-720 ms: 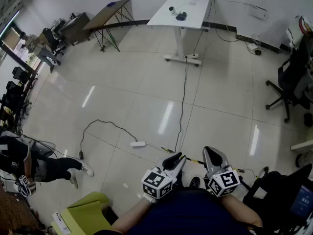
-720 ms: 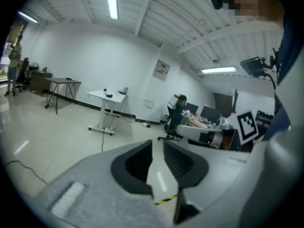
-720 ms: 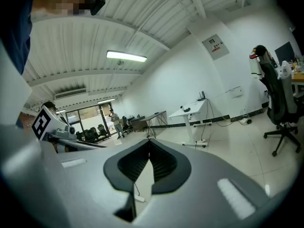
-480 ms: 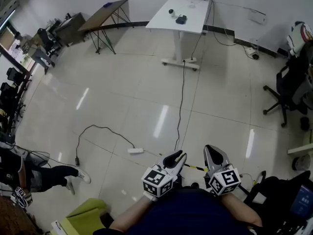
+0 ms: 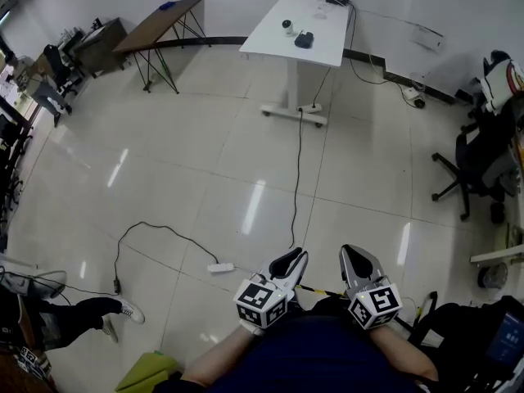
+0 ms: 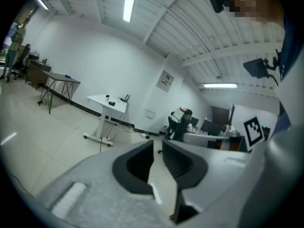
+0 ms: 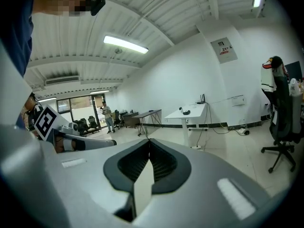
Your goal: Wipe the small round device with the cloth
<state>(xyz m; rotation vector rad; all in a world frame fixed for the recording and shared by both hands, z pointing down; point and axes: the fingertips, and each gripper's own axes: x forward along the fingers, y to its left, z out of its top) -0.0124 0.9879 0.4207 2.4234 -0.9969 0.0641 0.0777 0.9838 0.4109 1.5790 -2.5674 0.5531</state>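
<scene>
Far across the room stands a white table [image 5: 270, 43] [image 6: 107, 101] [image 7: 192, 113]. On its top sit a small round white device [image 5: 287, 24] and a dark cloth [image 5: 304, 39] beside it. My left gripper [image 5: 296, 256] [image 6: 158, 146] is held close to the body, its jaws almost together with only a sliver between them and nothing in it. Alongside it my right gripper [image 5: 354, 252] [image 7: 149, 144] is shut and empty. Both point toward the table, well short of it.
A black cable [image 5: 297, 178] runs over the tiled floor from the table toward me; a power strip [image 5: 219, 267] lies left of it. A wooden trestle table [image 5: 160, 23] stands back left, an office chair [image 5: 479, 162] at right, a person's leg [image 5: 98, 308] lower left.
The whole view has shifted forward: the white table sits lower and nearer in the frame, and the person at lower left has slid back. Both grippers keep their pose.
</scene>
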